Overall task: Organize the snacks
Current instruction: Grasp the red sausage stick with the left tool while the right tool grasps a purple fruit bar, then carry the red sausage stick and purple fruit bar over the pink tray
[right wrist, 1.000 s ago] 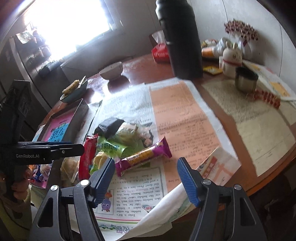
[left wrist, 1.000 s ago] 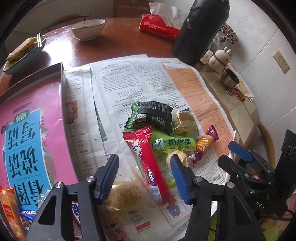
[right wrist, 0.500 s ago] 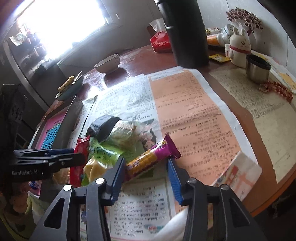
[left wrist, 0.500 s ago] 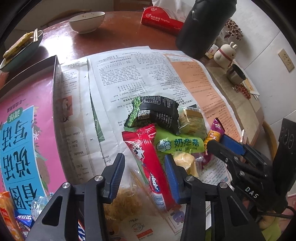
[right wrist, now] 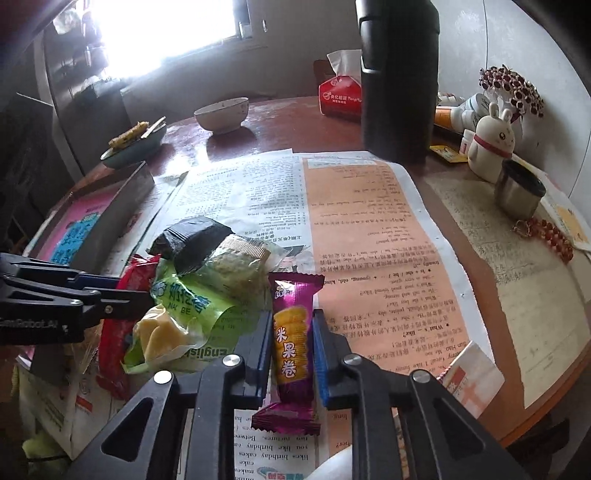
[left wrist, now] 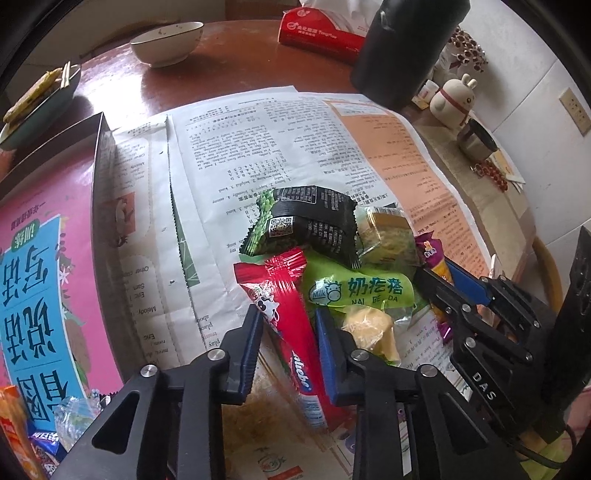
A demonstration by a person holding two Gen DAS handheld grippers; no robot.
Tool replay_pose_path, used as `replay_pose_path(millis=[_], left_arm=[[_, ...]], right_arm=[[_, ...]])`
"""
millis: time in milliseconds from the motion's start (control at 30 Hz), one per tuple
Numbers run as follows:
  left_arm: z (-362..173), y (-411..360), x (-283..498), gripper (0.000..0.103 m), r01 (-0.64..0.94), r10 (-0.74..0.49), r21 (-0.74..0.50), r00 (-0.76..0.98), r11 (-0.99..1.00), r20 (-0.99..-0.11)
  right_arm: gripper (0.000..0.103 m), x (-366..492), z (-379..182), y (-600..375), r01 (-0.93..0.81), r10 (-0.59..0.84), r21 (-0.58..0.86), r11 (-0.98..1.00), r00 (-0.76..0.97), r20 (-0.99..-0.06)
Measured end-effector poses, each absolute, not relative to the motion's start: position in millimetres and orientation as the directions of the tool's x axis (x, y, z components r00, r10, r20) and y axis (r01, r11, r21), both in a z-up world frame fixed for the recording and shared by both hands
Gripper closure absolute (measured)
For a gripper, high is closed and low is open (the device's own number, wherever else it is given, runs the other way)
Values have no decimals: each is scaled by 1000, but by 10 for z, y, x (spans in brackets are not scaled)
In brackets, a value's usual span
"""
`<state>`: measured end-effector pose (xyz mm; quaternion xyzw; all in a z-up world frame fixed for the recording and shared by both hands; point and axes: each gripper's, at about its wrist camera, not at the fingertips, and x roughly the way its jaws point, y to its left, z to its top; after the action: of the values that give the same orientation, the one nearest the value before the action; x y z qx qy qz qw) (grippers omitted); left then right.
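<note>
A heap of snack packets lies on the newspaper (left wrist: pixel 240 147). My left gripper (left wrist: pixel 290 343) straddles a long red snack stick (left wrist: pixel 288 317). Its jaws are closing and both blue pads touch the wrapper. My right gripper (right wrist: pixel 290 339) is shut on a purple rice-roll packet (right wrist: pixel 293 332), which stands lengthwise between the pads. The same purple packet (left wrist: pixel 430 254) pokes out of the right gripper (left wrist: pixel 439 275) at the heap's right edge. In the heap lie a green milk-candy bag (left wrist: pixel 358 291), a black packet (left wrist: pixel 314 221) and a clear-wrapped cake (left wrist: pixel 388 236). The left gripper (right wrist: pixel 144 293) reaches in from the left.
An open pink box (left wrist: pixel 48 258) with several packets in its near corner stands left of the newspaper. Behind are a bowl (left wrist: pixel 166 42), a red tissue pack (left wrist: pixel 317 31), a tall black flask (left wrist: pixel 402 48), a rabbit figure (left wrist: pixel 454 99), a metal cup (left wrist: pixel 476 140) and a plate of food (left wrist: pixel 37 99).
Both grippers came down onto the heap and narrowed. The left one closed around the red stick. The right one closed on the purple packet, which turned lengthwise between its pads.
</note>
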<state>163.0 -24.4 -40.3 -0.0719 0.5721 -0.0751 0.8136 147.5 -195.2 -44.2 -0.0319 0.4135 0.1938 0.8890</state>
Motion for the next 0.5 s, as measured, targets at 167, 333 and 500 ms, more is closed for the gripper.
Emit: replay_pose_path(millis=[167,333,500], left_arm=[[-374,-246,1609,86,46,-210,-207,350,977,-913],[-239,-191,1535,88,40,-228,-231,390,972,-892],[-19,-156,1444,88,46,-254,-262,445,964,-859]], right_arm=[[82,1415,-387,-1992,-389,372,152,909,587,-719],[82,1363,-283,-2076,-389,403,186,902,608,-684],[82,1297,-132,-2140,-392,432,213,895,638,-638]])
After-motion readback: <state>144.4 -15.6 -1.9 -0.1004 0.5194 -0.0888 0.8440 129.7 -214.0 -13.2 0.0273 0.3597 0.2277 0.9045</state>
